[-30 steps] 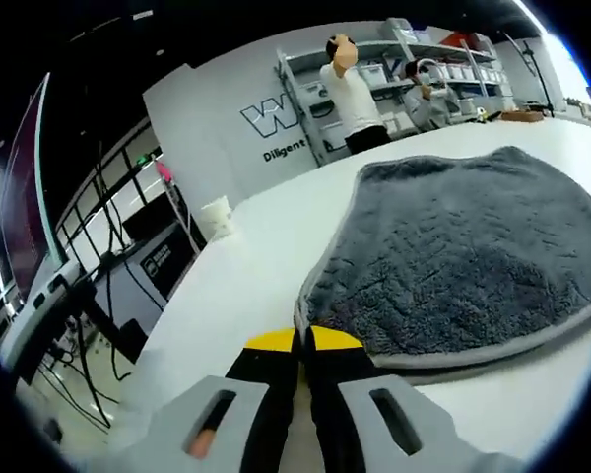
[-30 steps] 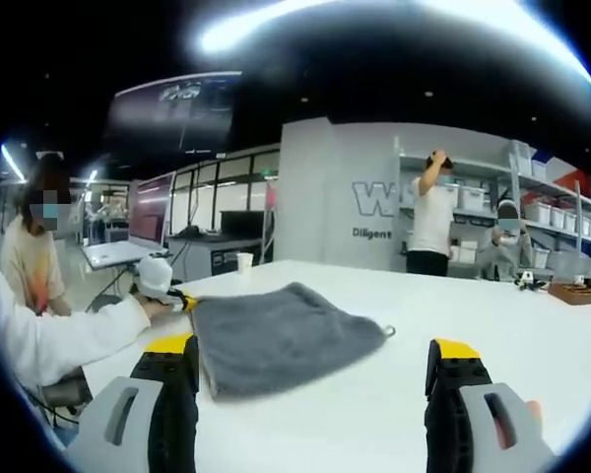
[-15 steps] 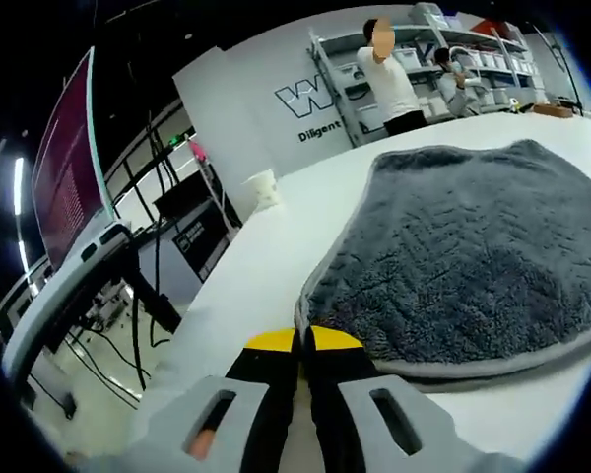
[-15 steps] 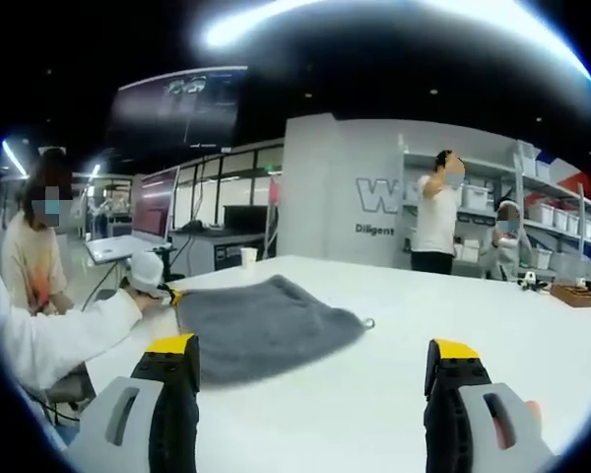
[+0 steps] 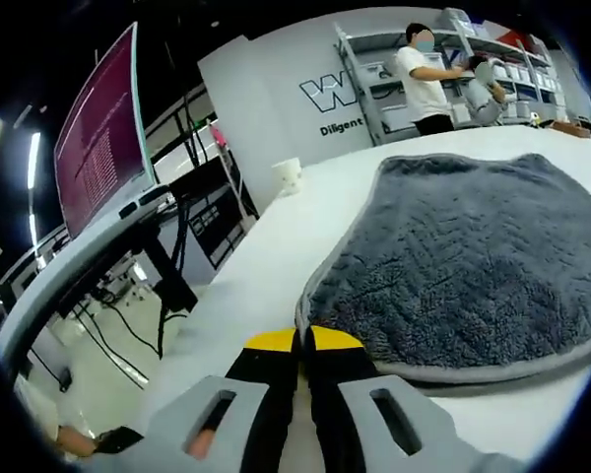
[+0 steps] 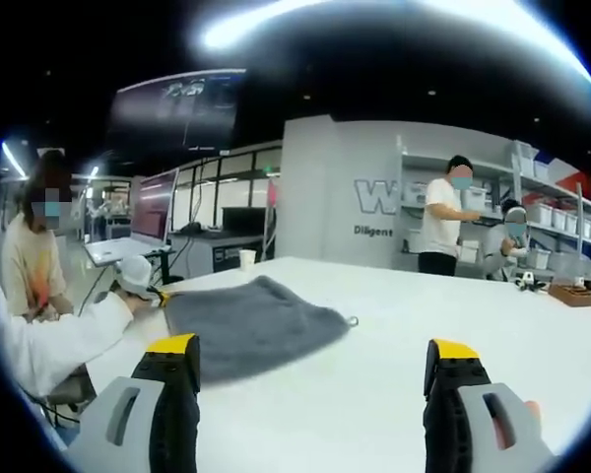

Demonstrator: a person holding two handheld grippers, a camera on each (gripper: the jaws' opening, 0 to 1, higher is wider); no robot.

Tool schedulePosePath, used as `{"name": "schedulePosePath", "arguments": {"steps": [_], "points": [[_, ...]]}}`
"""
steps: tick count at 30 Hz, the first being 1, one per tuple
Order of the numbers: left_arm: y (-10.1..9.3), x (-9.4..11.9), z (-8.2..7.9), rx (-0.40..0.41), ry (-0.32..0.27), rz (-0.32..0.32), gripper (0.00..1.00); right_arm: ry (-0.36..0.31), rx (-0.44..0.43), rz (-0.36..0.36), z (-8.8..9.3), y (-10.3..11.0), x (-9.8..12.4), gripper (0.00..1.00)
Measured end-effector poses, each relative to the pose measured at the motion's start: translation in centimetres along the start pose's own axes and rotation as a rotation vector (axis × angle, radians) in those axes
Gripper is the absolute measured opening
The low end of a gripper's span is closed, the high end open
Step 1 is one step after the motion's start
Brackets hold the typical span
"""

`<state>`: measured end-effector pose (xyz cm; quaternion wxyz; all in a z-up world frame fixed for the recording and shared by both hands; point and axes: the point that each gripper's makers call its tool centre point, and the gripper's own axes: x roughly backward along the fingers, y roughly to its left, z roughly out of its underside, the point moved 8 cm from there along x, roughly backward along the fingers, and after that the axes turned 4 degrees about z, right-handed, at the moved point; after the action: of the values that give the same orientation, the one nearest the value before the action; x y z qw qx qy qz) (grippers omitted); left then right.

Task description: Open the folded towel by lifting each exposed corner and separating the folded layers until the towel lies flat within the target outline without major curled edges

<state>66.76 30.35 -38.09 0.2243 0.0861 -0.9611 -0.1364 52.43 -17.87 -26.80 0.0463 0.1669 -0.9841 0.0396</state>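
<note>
Left gripper: we see its jaws clenched on the near corner of the grey towel.
Right gripper: jaws released, wide apart, above the white table.
Towel: on the table, left of our right gripper.

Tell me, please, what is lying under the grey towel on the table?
The grey towel lies on the white table. The left gripper is shut on its near corner. The towel covers whatever lies beneath it, including any outline.
</note>
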Motion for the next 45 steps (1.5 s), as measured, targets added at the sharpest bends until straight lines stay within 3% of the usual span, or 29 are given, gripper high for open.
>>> {"name": "schedulePosePath", "arguments": {"steps": [22,35,40,45], "points": [[1.7,3.0,2.1,0.069,0.006,-0.053,0.03,-0.009,-0.009,0.027,-0.4,-0.5,0.8,0.93],[1.9,3.2,2.2,0.091,-0.003,-0.049,0.03,-0.008,-0.021,0.043,-0.3,-1.2,0.7,0.93],[1.9,3.5,2.0,0.065,-0.017,-0.057,0.04,-0.012,-0.019,0.04,-0.4,-1.0,0.7,0.93],[2.3,3.2,2.1,0.094,-0.025,-0.048,0.06,-0.001,-0.011,0.039,-0.2,-0.5,0.3,0.93]]}}
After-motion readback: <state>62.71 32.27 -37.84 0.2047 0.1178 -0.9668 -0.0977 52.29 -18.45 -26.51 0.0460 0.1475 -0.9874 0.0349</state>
